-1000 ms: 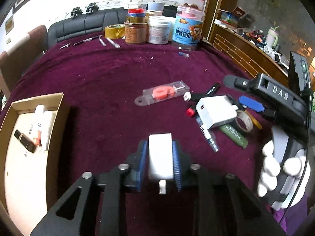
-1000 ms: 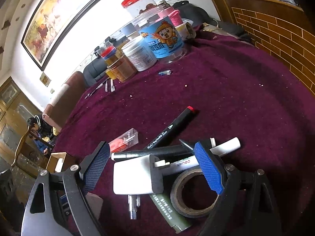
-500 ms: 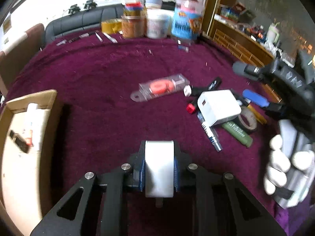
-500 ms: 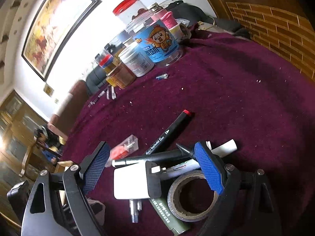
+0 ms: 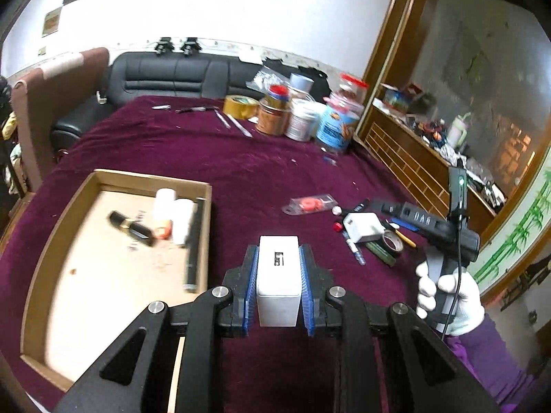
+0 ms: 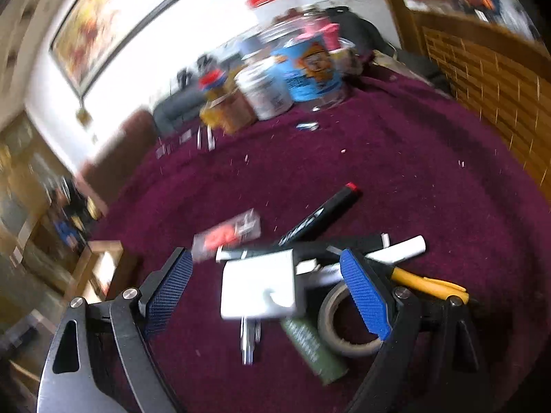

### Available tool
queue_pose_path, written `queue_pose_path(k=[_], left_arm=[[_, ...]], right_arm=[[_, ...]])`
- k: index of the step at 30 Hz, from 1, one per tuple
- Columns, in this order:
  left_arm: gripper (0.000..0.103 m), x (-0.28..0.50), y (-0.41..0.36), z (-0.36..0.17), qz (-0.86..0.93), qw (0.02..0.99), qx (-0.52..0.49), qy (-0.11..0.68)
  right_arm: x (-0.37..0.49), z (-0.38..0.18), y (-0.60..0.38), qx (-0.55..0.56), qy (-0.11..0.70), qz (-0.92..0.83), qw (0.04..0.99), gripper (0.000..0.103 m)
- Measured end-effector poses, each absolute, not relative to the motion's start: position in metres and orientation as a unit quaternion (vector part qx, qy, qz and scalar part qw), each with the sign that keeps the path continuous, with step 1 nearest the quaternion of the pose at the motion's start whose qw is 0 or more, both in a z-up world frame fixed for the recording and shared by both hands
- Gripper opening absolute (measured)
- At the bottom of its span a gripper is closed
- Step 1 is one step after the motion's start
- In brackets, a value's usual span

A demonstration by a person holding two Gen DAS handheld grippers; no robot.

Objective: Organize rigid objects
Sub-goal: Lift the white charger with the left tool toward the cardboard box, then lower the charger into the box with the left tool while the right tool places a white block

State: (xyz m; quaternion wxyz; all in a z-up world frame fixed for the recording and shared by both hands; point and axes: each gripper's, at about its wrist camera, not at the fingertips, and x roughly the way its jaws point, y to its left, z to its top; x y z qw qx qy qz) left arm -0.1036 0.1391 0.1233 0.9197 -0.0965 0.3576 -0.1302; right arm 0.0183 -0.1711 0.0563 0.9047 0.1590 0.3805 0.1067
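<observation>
My left gripper [image 5: 278, 275] is shut on a white rectangular block [image 5: 278, 284], held above the purple cloth just right of a shallow cardboard box [image 5: 38, 275]. That box holds a black-and-gold case [image 5: 131, 229], white tubes [image 5: 179, 215] and a black pen [image 5: 193, 241]. My right gripper [image 6: 272, 285] stands open above a pile: a white charger [image 6: 258, 287], a tape roll [image 6: 332, 327], a green stick [image 6: 310, 347], a black marker [image 6: 320, 215] and a yellow pen [image 6: 427, 284]. Nothing is pinched between its pads. In the left wrist view the right gripper [image 5: 396, 218] is held by a white-gloved hand [image 5: 447, 292].
Jars and tubs [image 5: 303, 113] and a yellow tape roll [image 5: 239, 106] stand at the table's far edge, with pens [image 5: 234, 125] beside them. A clear packet with a red part [image 5: 310, 203] lies mid-table. A black sofa [image 5: 172, 72] and a wooden counter [image 5: 423, 158] border the table.
My left gripper closed on the white block, lifted it off the cloth and carried it left toward the cardboard box. The right gripper stayed open over the pile, rolling slightly.
</observation>
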Motion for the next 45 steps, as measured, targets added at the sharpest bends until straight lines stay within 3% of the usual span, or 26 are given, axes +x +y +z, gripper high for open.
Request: queue_pose_path(k=[5,6,7,8,9,19,27,33,40,45], left_arm=[[0.018,-0.111,0.178,0.113,-0.11,0.919,-0.125,0.358],[0.018,-0.113,0.185,0.111,-0.105,0.918,-0.129,0.359],[0.018,-0.115,0.193,0.11,-0.096,0.919,-0.132,0.359],[0.018,-0.117,0.199,0.109,-0.089,0.92,-0.133,0.358],[0.019,-0.12,0.207,0.108,-0.08,0.921,-0.133,0.357],[0.019,-0.106,0.281,0.082,0.005,0.91,-0.143,0.389],[0.019,-0.033,0.306,0.045,0.013,0.863,-0.185,0.471],[0.018,0.027,0.308,0.027,0.012,0.842,-0.196,0.502],[0.02,0.04,0.32,0.033,0.002,0.843,-0.234,0.485],[0.034,-0.015,0.333,0.073,-0.013,0.879,-0.211,0.428]], right_arm=[[0.03,0.043,-0.133,0.047,0.436,0.063,0.897,0.088],[0.031,0.039,-0.13,0.037,0.44,0.055,0.896,0.085],[0.034,0.034,-0.126,0.019,0.445,0.044,0.894,0.068],[0.035,0.032,-0.123,0.006,0.446,0.033,0.894,0.067],[0.036,0.029,-0.122,0.004,0.449,0.034,0.893,0.056],[0.012,0.062,-0.102,0.049,0.43,0.089,0.897,0.056],[-0.005,0.09,-0.03,0.063,0.42,0.214,0.88,0.056],[-0.004,0.078,0.049,0.059,0.455,0.307,0.834,0.056],[0.003,0.047,0.129,-0.017,0.495,0.346,0.797,0.057],[0.012,0.025,0.162,-0.068,0.522,0.347,0.776,0.057]])
